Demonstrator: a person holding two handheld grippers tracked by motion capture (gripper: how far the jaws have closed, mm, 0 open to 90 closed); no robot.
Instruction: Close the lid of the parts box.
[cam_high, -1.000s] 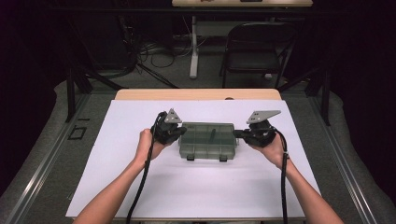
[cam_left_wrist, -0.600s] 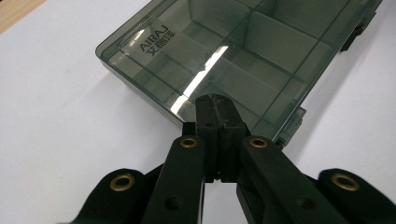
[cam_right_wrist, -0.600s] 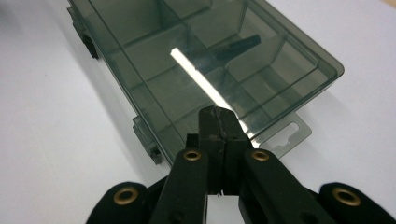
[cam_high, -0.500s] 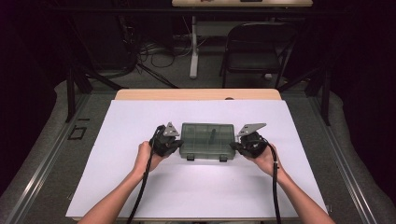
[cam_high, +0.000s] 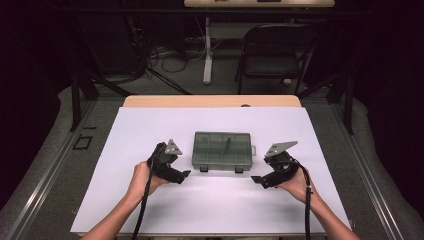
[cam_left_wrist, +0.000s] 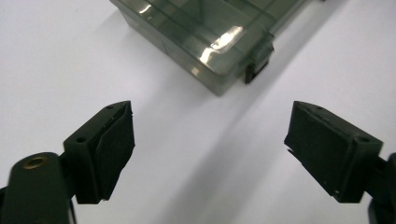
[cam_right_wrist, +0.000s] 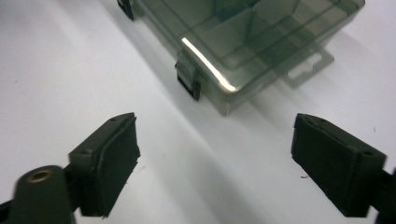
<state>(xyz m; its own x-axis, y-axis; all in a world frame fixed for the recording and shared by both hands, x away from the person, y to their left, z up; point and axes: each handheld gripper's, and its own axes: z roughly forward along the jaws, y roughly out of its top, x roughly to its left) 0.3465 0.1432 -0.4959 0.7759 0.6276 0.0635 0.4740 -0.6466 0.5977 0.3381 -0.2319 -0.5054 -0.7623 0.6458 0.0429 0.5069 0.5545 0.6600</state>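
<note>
I hold my left gripper (cam_high: 186, 173) and my right gripper (cam_high: 255, 178) just off the near corners of the smoky compartment box (cam_high: 222, 150), which lies closed on the white table sheet (cam_high: 150, 125). Both sets of jaws have just been opening and stand wide, with nothing between them.

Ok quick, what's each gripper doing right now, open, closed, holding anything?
Left gripper: open, jaws have just been opening, nothing between them, short of the compartment box.
Right gripper: open, also just opened, nothing held.
</note>
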